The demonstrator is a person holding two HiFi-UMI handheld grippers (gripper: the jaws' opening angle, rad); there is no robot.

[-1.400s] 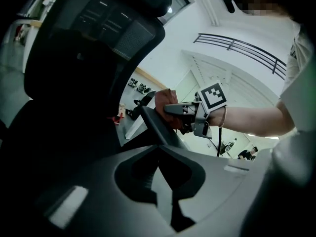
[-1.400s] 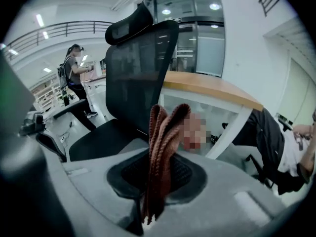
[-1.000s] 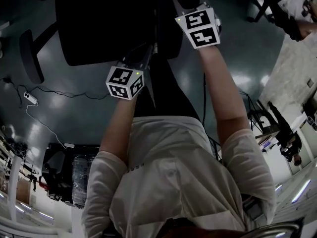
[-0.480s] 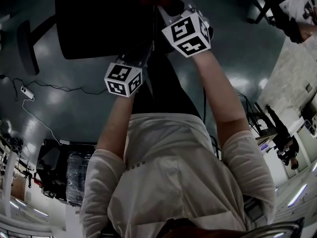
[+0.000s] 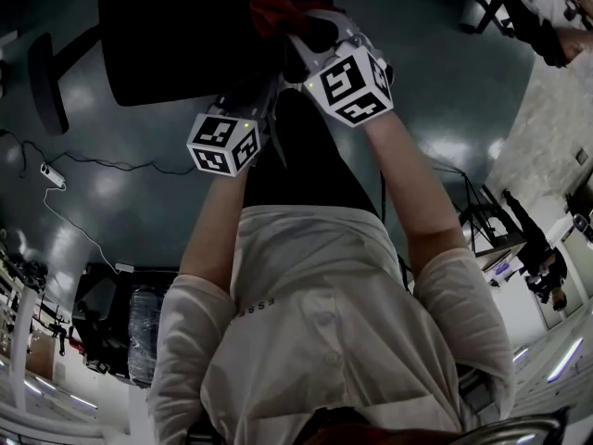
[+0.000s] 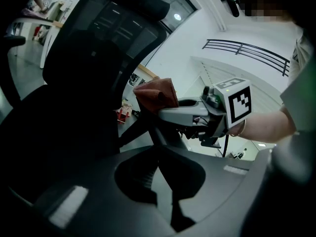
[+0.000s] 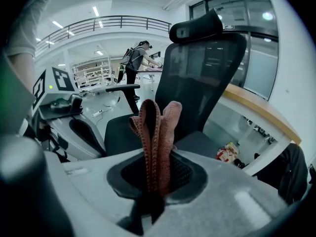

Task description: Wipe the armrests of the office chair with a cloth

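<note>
My right gripper is clenched on the red cloth, which stands folded out of its jaws before the office chair, at 12 o'clock in the head view. My left gripper, at its 8 o'clock, is closed on nothing.

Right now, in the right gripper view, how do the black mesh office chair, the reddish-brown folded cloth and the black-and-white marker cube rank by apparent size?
1. black mesh office chair
2. reddish-brown folded cloth, inflated by nearness to the camera
3. black-and-white marker cube
</note>
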